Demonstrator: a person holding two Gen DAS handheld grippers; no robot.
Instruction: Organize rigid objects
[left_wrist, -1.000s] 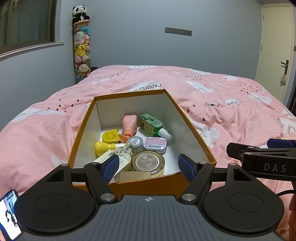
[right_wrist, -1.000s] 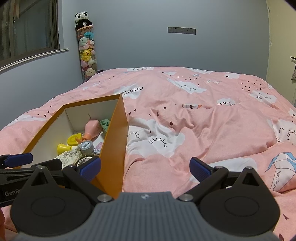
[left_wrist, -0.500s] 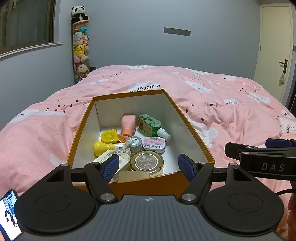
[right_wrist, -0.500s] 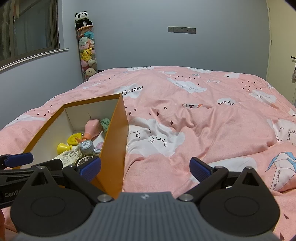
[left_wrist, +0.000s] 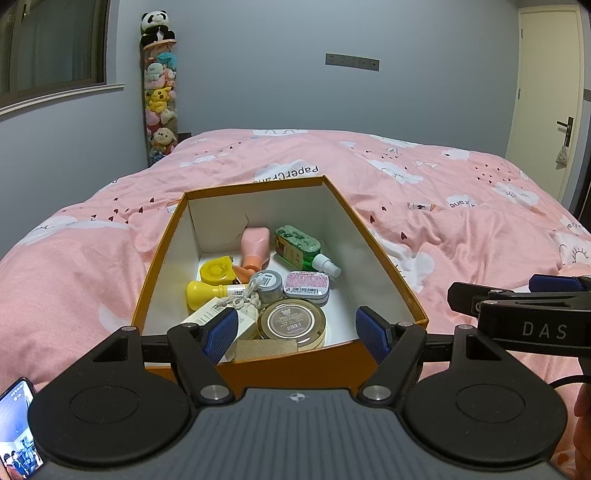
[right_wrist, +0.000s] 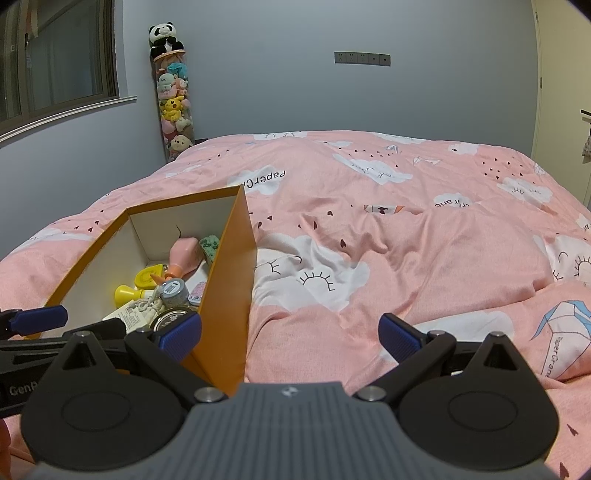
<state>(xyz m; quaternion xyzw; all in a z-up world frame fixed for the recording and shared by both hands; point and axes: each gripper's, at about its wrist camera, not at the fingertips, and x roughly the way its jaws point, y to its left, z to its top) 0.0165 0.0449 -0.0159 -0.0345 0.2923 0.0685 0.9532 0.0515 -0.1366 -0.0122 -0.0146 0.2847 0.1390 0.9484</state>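
Orange box (left_wrist: 284, 363) on the pink bed (left_wrist: 424, 206), open-topped, sitting just ahead of the left gripper (left_wrist: 297, 334). Fingers of that gripper spread wide, nothing between them, poised over the box's near rim. Right gripper (right_wrist: 290, 338) off at 3 o'clock of the box, fingers likewise apart and empty, over bare bedding.

Inside the box, a loose huddle: round tin (left_wrist: 292, 324) at 6 o'clock, small flat tin (left_wrist: 306, 285) and grey jar (left_wrist: 269, 283) near centre, green spray bottle (left_wrist: 300, 248) toward 1 o'clock, pink bottle (left_wrist: 253, 246) at 12 o'clock, yellow tape measure (left_wrist: 216, 271) and yellow bulb-headed item (left_wrist: 205, 293) toward 9 o'clock, tagged pouch (left_wrist: 236, 314) at 7 o'clock.

No rigid items visible on the bedding outside. Judged mostly done: everything gathered. Possibly left: tidying the jumble, or closing up; no lid in sight.
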